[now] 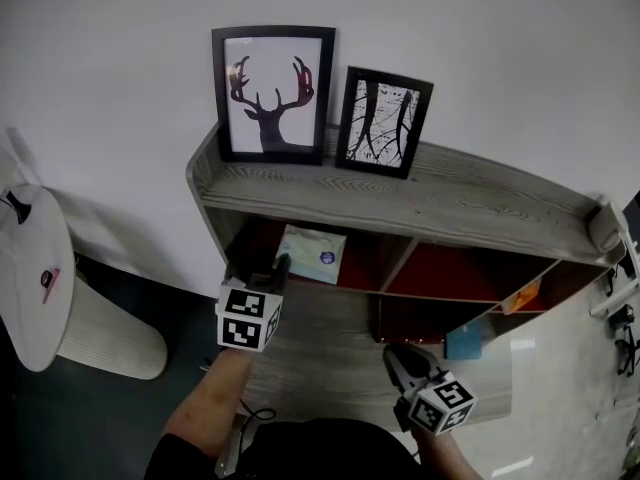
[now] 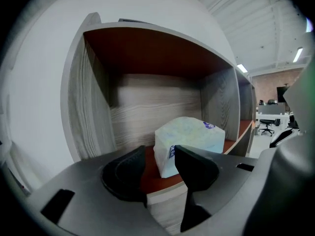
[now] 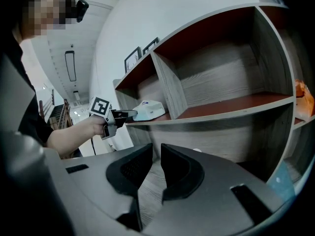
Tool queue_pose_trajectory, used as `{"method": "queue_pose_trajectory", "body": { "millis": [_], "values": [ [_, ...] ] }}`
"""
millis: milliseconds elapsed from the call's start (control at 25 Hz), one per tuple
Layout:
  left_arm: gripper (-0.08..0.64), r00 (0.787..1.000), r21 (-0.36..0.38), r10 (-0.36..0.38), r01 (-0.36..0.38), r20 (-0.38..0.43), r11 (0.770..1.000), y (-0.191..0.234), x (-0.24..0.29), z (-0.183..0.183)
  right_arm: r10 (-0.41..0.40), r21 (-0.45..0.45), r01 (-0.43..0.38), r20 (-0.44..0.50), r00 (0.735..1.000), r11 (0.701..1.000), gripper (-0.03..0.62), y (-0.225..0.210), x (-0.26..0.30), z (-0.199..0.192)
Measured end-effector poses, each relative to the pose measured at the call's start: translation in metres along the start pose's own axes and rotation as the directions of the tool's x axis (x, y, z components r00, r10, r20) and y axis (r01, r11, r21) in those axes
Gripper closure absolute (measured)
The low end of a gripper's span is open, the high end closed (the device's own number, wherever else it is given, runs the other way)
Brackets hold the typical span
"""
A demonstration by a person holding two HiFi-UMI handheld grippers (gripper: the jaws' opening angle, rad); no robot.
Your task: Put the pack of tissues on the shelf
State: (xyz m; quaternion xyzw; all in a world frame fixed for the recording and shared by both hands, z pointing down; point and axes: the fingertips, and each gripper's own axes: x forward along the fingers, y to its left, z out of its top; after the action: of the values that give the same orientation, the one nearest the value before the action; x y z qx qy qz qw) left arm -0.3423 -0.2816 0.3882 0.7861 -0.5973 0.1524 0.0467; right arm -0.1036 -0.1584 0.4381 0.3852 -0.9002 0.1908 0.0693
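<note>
The pack of tissues [image 1: 312,253], pale blue-white with a blue label, lies on the red floor of the shelf's [image 1: 420,203] upper left compartment. My left gripper [image 1: 272,268] sits just in front of it, at the compartment's edge. In the left gripper view the left gripper [image 2: 160,168] is open, and the pack [image 2: 189,139] rests on the board just past the tips, with neither pad pressing on it. My right gripper [image 1: 397,360] hangs lower right, before the bottom compartments. In its own view the right gripper [image 3: 156,168] has its jaws almost together, with nothing between them; the pack [image 3: 147,111] shows far left.
Two framed pictures, a deer [image 1: 272,93] and branches [image 1: 385,121], lean on the shelf top. A white round table [image 1: 30,278] and a ribbed white bin [image 1: 105,333] stand at the left. A blue item [image 1: 465,343] and an orange one [image 1: 522,296] sit in the right compartments.
</note>
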Motion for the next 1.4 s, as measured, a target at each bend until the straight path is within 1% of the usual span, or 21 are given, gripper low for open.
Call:
{"method": "queue_pose_trajectory", "body": {
  "millis": [80, 280, 560, 880, 1120, 1240, 1400],
  "values": [
    [0.371, 1.000, 0.004, 0.005, -0.005, 0.001, 1.000, 0.001, -0.002, 0.000, 0.001, -0.001, -0.001, 0.001, 1.000, 1.000, 0.537, 0.000, -0.002, 0.000],
    [0.370, 1.000, 0.004, 0.003, -0.003, 0.007, 1.000, -0.001, -0.010, -0.001, 0.007, 0.001, -0.007, 0.003, 1.000, 1.000, 0.537, 0.002, -0.008, -0.003],
    [0.370, 0.999, 0.002, -0.032, 0.032, 0.042, 0.999, -0.019, -0.028, 0.006, 0.017, -0.006, -0.016, 0.012, 1.000, 1.000, 0.537, 0.001, -0.014, -0.001],
    [0.371, 0.988, -0.013, -0.116, 0.118, 0.104, 0.993, -0.061, -0.068, 0.018, 0.039, -0.015, -0.038, 0.023, 0.999, 0.999, 0.537, 0.002, -0.019, 0.005],
    [0.377, 0.975, -0.054, -0.180, 0.189, 0.132, 0.981, -0.089, -0.093, 0.021, 0.083, -0.035, -0.081, 0.065, 0.994, 0.996, 0.537, 0.009, -0.022, 0.025],
    [0.391, 0.969, -0.065, -0.206, 0.216, 0.134, 0.974, -0.103, -0.102, 0.019, 0.096, -0.046, -0.093, 0.076, 0.992, 0.995, 0.537, 0.011, -0.024, 0.032],
    [0.405, 0.963, -0.054, -0.251, 0.258, 0.100, 0.965, -0.128, -0.110, 0.005, 0.122, -0.053, -0.117, 0.106, 0.987, 0.992, 0.537, 0.018, -0.025, 0.043]
  ]
}}
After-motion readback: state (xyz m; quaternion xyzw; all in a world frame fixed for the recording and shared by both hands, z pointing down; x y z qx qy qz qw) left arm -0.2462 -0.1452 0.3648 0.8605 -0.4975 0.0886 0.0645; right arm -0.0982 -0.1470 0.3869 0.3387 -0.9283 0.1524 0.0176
